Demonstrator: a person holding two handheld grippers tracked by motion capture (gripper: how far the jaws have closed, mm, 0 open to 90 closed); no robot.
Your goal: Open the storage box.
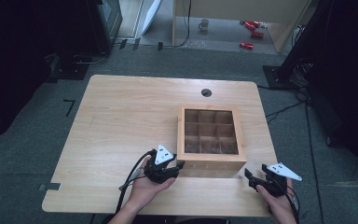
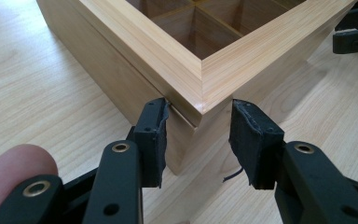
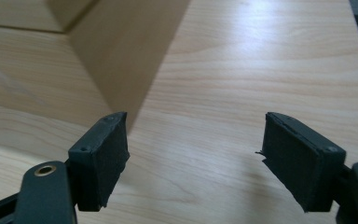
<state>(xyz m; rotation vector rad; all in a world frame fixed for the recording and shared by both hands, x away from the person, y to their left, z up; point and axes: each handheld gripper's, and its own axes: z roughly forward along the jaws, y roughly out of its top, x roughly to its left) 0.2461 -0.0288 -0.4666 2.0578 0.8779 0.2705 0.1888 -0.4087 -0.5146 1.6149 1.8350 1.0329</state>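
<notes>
- The wooden box sits on the table right of centre, nearer my edge than the far one, its top open on a grid of small compartments.
- My left gripper is at the box's near left corner. In the left gripper view that corner pokes in between my two pads: the left pad touches the box's side just under the lid seam, while the right pad looks a hair off the adjoining face, so I can't tell whether I have a firm pinch. The jaws stand fairly narrow around the corner.
- My right gripper is just off the near right corner, a little toward me. Its jaws are wide apart with nothing between them but bare tabletop; in the right gripper view the box's corner edge lies ahead and to the left of my left pad.
- So the box lies straight ahead of both hands, between them, and the left hand is the nearer, already on it.
- The box is close to square from above, with no strong long axis; its sides run square to the table edges, its front face toward me.
- I judge the next move turns on the right jaws reaching the right corner to match the left.
</notes>
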